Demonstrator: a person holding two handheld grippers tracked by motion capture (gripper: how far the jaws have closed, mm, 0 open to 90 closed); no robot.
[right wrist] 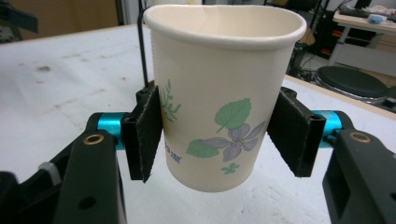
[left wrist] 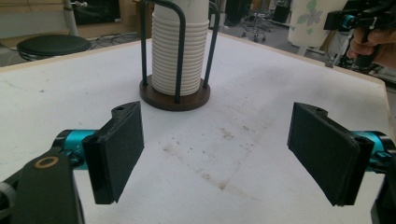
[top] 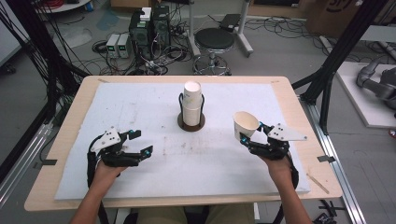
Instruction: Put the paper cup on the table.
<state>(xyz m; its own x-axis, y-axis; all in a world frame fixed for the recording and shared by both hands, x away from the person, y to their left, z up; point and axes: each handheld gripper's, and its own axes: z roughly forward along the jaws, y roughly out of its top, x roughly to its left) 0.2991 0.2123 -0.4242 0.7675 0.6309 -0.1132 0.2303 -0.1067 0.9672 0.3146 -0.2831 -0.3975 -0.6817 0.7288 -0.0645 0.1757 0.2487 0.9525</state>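
- Right tongs (right wrist: pixel 219 135) pinch a cup (right wrist: pixel 219 93) right of the stack (top: pixel 192 105); squeezing harder could crumple it, and loosening drops it.
- Left tongs (left wrist: pixel 224 154) gape empty left of the stack; reaching in could topple it.

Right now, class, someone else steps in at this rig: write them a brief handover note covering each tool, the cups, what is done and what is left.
Right tool: shut on one white paper cup with a flower print, held upright above the white table mat, at its right side.
Left tool: open, empty, low over the mat at its left.
Stack of white paper cups: in the dark wire holder on a round wooden base, mid-table.
Done: one cup is in hand, apart from the stack.
Left: probably place that cup.
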